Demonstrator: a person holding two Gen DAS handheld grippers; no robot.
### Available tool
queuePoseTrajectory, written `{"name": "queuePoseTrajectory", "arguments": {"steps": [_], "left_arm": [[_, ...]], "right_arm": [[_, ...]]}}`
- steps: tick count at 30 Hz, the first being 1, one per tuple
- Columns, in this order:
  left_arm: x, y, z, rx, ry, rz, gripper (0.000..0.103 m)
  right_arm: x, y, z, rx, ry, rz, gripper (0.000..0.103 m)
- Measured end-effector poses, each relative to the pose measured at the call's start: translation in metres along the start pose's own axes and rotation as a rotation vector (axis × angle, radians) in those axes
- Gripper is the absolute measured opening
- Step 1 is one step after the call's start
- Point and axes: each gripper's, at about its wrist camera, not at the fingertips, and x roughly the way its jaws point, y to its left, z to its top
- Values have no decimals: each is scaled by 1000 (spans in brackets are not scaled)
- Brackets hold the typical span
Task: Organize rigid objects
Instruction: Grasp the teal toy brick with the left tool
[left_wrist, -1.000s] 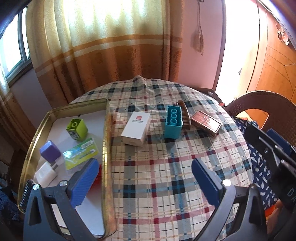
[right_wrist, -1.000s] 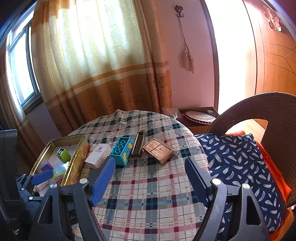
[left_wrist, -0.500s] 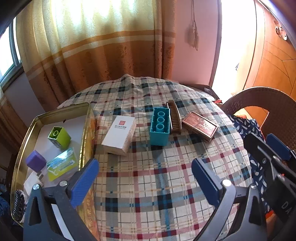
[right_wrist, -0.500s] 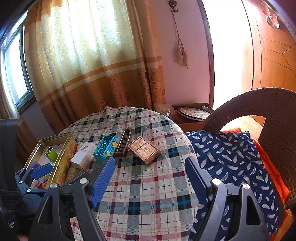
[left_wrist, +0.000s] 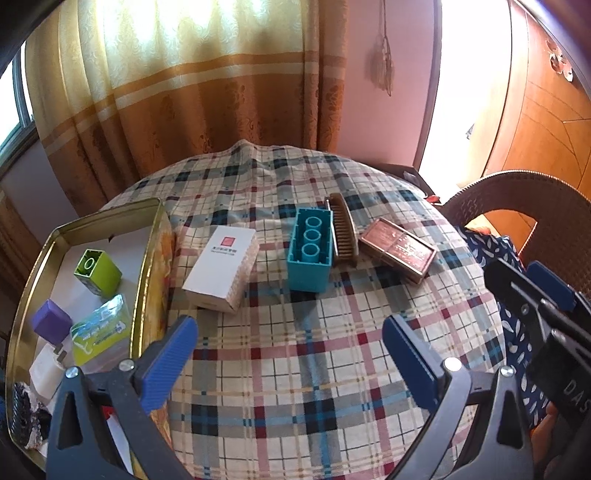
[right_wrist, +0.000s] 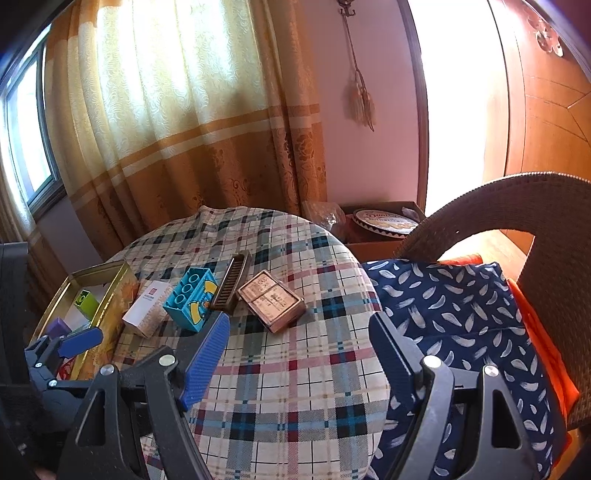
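Note:
On the plaid tablecloth lie a white box, a teal block, a brown brush and a copper-coloured box. They also show in the right wrist view: white box, teal block, brush, copper box. A gold tray at the left holds a green block, a purple block and a green packet. My left gripper is open and empty above the cloth, near the white box. My right gripper is open and empty.
A wicker chair with a blue feather-print cushion stands right of the table. Curtains hang behind the table. A round tin sits in a box on the floor beyond it. A white plug lies in the tray.
My left gripper has moved right, from over the tray to over the cloth facing the white box and teal block. My right gripper has shifted slightly right. Both stay open.

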Motion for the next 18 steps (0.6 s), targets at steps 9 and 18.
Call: {"name": "queuePoseTrajectory", "arguments": {"steps": [9,18], "left_arm": [[-1,29,26,-65,-27,15,101],[15,19,39,-38,-4,13,94]], "right_arm": [[14,3,-2,4,24,43,70],[18,-3,-4,26,35,59,61]]}}
